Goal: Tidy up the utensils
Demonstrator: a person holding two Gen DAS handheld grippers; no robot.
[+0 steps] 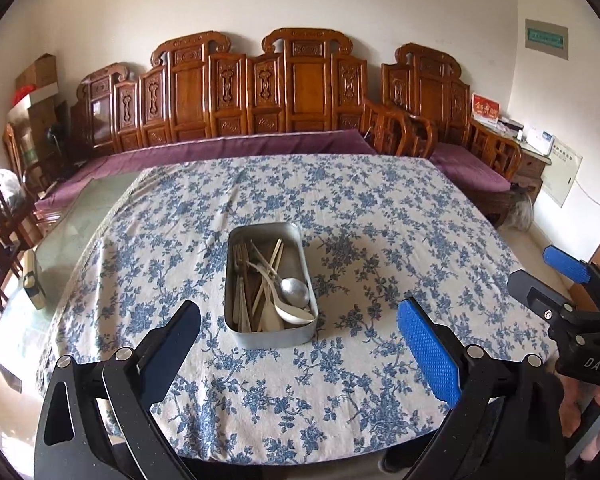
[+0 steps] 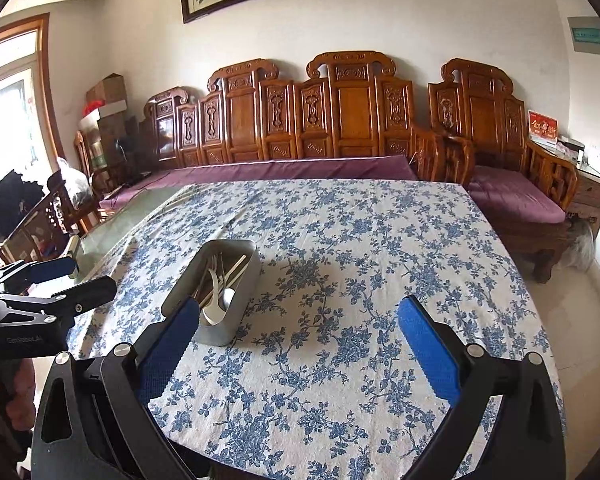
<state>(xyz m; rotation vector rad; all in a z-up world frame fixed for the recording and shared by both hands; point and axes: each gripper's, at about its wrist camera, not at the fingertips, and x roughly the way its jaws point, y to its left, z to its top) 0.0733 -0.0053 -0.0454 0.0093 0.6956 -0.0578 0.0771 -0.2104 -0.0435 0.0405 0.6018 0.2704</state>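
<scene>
Floral tablecloth (image 1: 340, 208) bare to edges, tin (image 1: 270, 330) central, utensils (image 1: 276, 288) inside

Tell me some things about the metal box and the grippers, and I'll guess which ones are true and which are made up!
1. The utensils lie inside the metal box. True.
2. The left gripper is squeezing a spoon. False: it is open with nothing between its pads.
3. The tablecloth has blue flowers on it. True.
4. The right gripper is shut tight. False: it is wide open and empty.
5. Forks are scattered across the tablecloth. False: no utensils lie on the cloth; they are all in the box.
6. A white spoon lies in the box's near end. True.
</scene>
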